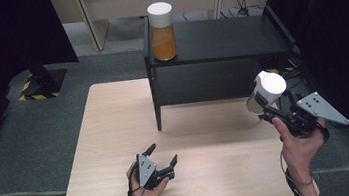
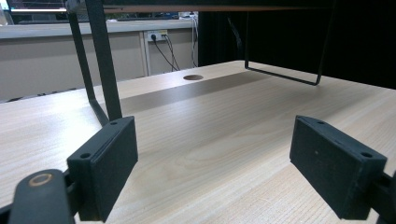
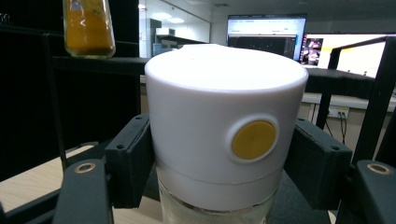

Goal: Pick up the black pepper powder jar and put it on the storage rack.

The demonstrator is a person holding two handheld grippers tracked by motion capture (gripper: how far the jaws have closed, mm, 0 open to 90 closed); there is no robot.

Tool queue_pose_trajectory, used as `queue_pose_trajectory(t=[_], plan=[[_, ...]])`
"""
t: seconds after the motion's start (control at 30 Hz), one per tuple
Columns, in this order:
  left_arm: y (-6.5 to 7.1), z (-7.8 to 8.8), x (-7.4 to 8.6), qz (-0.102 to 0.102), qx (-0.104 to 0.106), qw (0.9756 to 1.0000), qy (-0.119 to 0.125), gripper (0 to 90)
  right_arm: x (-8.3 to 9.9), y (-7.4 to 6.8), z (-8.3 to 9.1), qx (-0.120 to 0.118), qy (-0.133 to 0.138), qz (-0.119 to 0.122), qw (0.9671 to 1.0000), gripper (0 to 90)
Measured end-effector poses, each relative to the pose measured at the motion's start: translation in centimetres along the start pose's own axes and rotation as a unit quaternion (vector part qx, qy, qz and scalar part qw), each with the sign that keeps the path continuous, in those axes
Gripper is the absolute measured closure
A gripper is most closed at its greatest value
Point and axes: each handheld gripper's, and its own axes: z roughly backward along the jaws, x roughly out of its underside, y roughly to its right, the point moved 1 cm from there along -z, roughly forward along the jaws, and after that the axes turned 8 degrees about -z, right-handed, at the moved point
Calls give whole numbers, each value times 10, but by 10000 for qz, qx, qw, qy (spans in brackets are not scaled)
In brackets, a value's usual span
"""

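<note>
My right gripper [image 1: 264, 104] is shut on a jar with a white lid [image 1: 267, 90], held in the air at the table's right side, in front of the black shelf [image 1: 215, 37]. In the right gripper view the jar's white lid [image 3: 224, 116] with a yellow round button sits between the two black pads [image 3: 128, 158]. A second jar with orange contents and a white lid [image 1: 162, 31] stands on the shelf's left end, and its lower part [image 3: 88, 28] appears at the upper left. My left gripper [image 1: 163, 162] rests open on the wooden table [image 1: 116, 135] near the front edge, nothing between its pads [image 2: 109, 163].
The black shelf stands on thin metal legs [image 2: 105, 60] at the back of the table. A round cable hole [image 2: 193, 77] is in the tabletop beneath it. Grey floor surrounds the table, with dark curtains at both sides.
</note>
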Motion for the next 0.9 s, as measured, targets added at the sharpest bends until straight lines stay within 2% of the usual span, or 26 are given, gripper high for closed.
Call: queue_pose_trajectory(t=[0.33,0.9], plan=[[0,0,0,9,0,10000,-7,146,-17,0,-9,88,142,-142,9998,304],[0,0,-1,4,1,10000,-16,146,-52,0,-22,278,355,-113,9989,304]])
